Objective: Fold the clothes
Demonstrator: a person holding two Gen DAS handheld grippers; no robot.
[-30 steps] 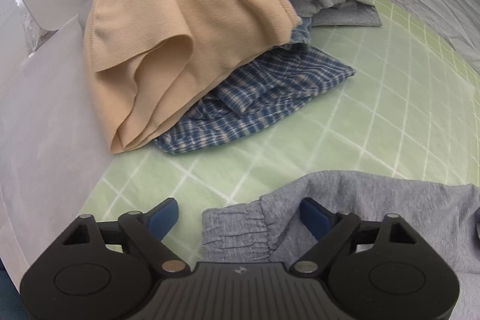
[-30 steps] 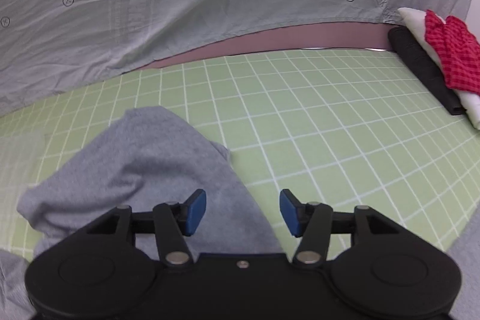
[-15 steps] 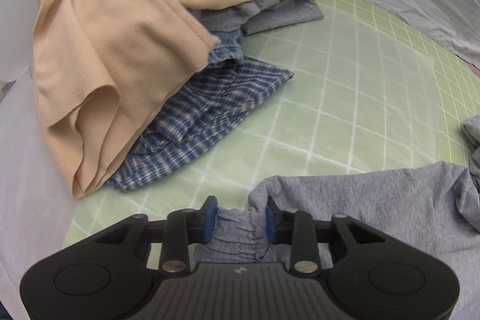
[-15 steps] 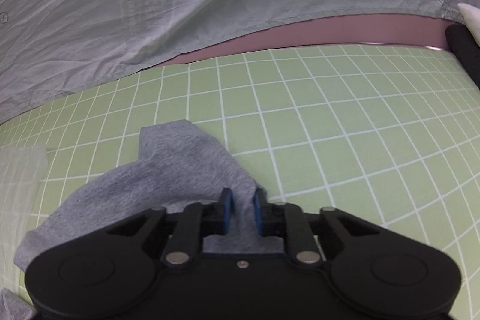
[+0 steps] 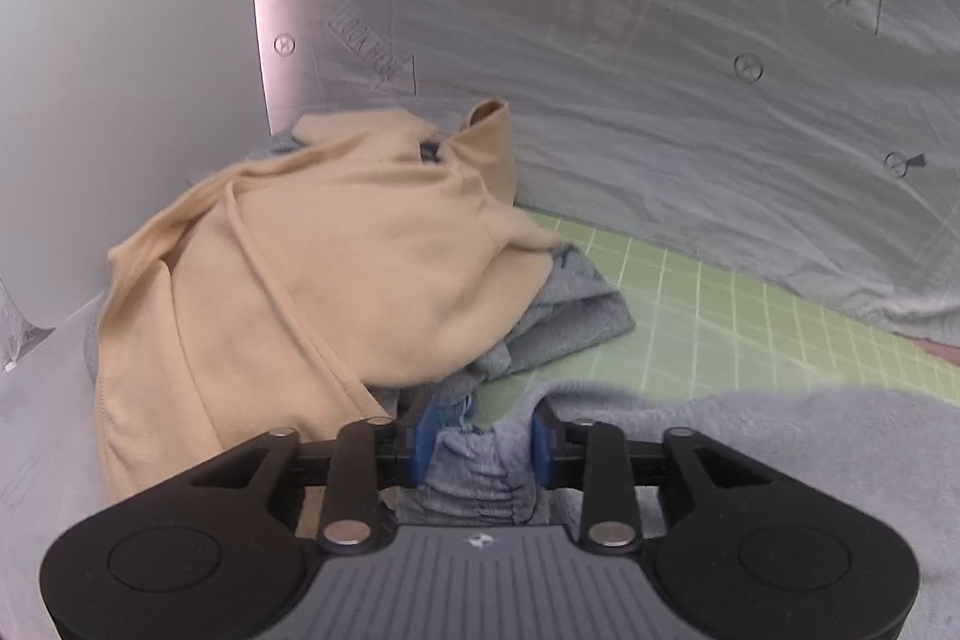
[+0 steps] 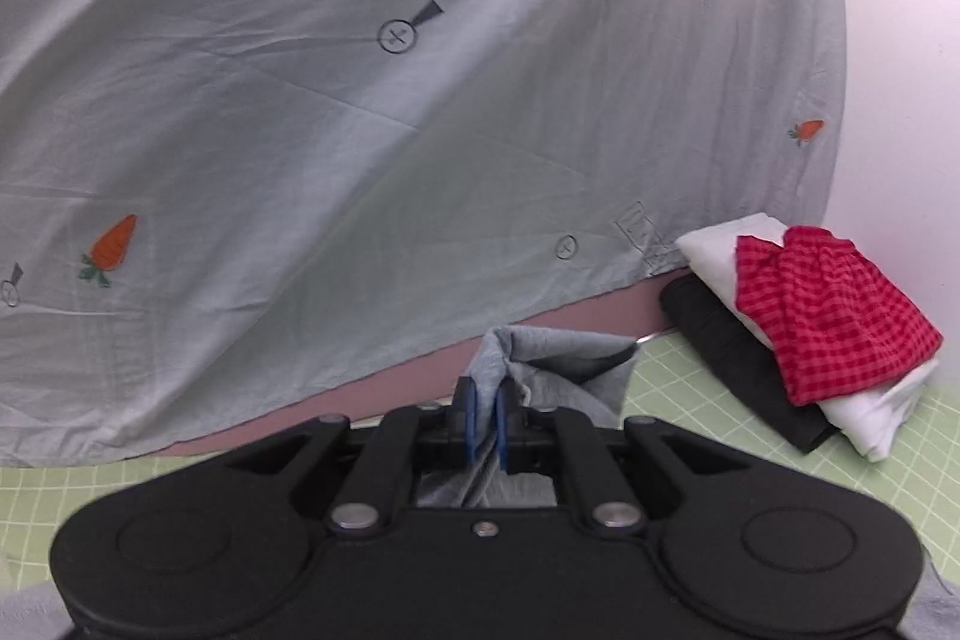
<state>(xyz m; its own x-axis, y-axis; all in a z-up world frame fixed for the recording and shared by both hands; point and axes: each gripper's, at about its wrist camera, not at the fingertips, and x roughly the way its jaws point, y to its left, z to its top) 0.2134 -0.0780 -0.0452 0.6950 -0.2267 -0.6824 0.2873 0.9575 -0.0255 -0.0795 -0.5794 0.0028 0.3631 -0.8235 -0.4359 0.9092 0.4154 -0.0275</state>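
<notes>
A grey garment with an elastic waistband (image 5: 780,436) hangs between both grippers, lifted off the green checked mat (image 5: 720,316). My left gripper (image 5: 480,445) is shut on its gathered waistband, which bunches between the blue pads. My right gripper (image 6: 483,421) is shut tight on another edge of the same grey garment (image 6: 558,358), a fold of it sticking up past the fingers. Just left of the left gripper lies a heap of unfolded clothes topped by a beige garment (image 5: 312,280), with grey fabric (image 5: 570,322) poking out beneath.
A pale sheet printed with carrots (image 6: 360,130) hangs as a backdrop behind the mat. At the right rear, a stack of folded clothes: red checked (image 6: 834,316) on white (image 6: 870,412) on black (image 6: 738,364). A white wall (image 5: 120,70) stands behind the heap.
Both grippers, shut on the grey garment since half a second ago, have lifted it off the mat and tilted up, so the backdrop now fills both views.
</notes>
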